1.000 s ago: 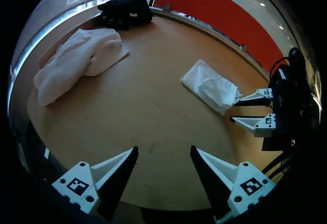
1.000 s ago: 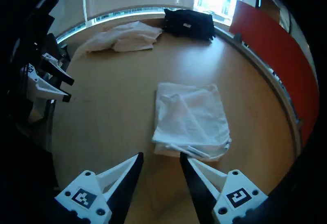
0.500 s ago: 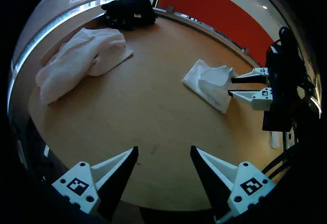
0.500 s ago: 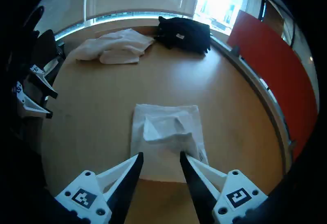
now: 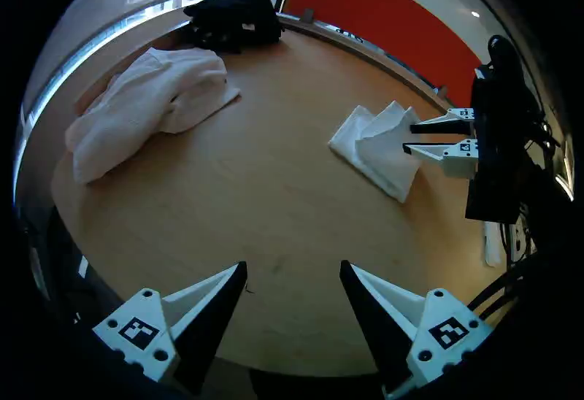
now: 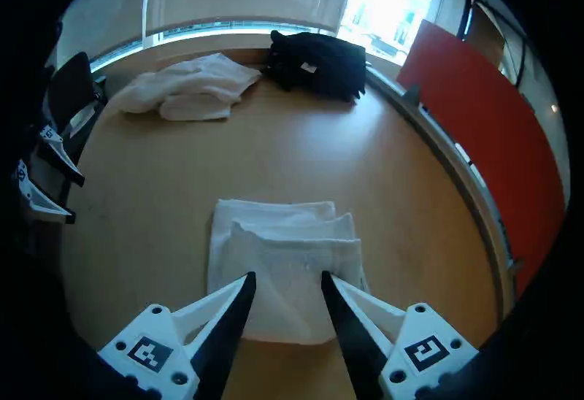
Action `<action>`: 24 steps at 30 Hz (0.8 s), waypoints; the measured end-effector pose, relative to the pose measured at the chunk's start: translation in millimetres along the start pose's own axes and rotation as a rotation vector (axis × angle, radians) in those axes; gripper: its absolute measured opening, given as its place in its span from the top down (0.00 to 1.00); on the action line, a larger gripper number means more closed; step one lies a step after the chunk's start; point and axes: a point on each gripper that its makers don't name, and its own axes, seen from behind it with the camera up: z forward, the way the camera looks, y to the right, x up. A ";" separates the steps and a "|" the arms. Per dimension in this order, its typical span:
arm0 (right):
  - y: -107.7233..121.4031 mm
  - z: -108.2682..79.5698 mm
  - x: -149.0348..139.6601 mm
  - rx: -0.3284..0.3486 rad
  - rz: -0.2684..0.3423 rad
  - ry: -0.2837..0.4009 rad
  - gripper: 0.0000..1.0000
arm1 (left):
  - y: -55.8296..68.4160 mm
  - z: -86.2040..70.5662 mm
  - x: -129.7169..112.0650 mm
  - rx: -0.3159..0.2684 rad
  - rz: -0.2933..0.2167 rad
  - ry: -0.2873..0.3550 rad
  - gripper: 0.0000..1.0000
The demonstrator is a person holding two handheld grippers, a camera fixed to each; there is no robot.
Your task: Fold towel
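Right gripper view: tongs (image 6: 287, 274) straddle towel (image 6: 281, 243).

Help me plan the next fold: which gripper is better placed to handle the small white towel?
Right. The right gripper is open right at the small towel; the left gripper hangs far from it.

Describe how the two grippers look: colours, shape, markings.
The left gripper and right gripper match: two white wedge fingers tapering to points, black inner faces, a square black-and-white marker near each base. In the left gripper view, the right gripper's body is black, with black cables below.
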 end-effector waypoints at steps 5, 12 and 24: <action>3.5 -1.1 6.1 -0.004 0.007 0.014 0.31 | 2.3 0.3 -0.2 -0.002 0.005 -0.002 0.06; 9.1 -1.0 9.0 -0.018 0.011 0.021 0.31 | 4.9 0.7 -0.2 -0.004 0.006 -0.003 0.06; 7.7 -2.0 9.6 -0.008 0.020 0.028 0.30 | 6.3 2.6 -0.2 -0.004 0.003 -0.006 0.06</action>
